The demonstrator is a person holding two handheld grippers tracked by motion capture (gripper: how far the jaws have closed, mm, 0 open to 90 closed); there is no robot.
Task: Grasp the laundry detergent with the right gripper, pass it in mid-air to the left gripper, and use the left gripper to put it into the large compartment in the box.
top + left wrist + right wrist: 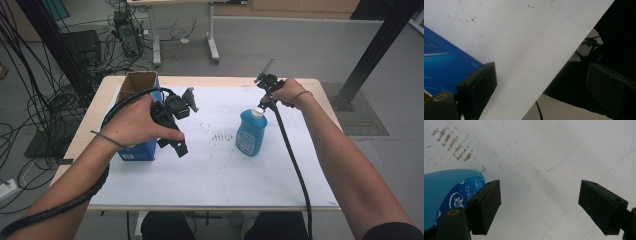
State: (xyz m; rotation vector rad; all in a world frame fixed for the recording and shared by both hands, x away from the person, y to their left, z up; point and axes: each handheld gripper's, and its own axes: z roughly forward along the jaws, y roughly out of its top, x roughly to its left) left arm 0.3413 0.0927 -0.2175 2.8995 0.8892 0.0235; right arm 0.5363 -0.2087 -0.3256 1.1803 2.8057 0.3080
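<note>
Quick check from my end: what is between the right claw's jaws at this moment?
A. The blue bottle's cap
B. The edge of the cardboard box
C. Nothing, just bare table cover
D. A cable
C: in the right gripper view the right claw stands open over the white table cover, with the blue bottle outside its jaws, off to one side.

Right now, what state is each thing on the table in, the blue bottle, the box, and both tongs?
Blue plastic bottle with white cap: upright, capped, not gripped.
Blue cardboard box with brown flaps: upright, top open.
Left tongs: open, nothing between the jaws, beside the box.
Right tongs: open, nothing between the jaws, bottle just off to one side.
White sheet on the table: flat, scuffed with brown marks.
</note>
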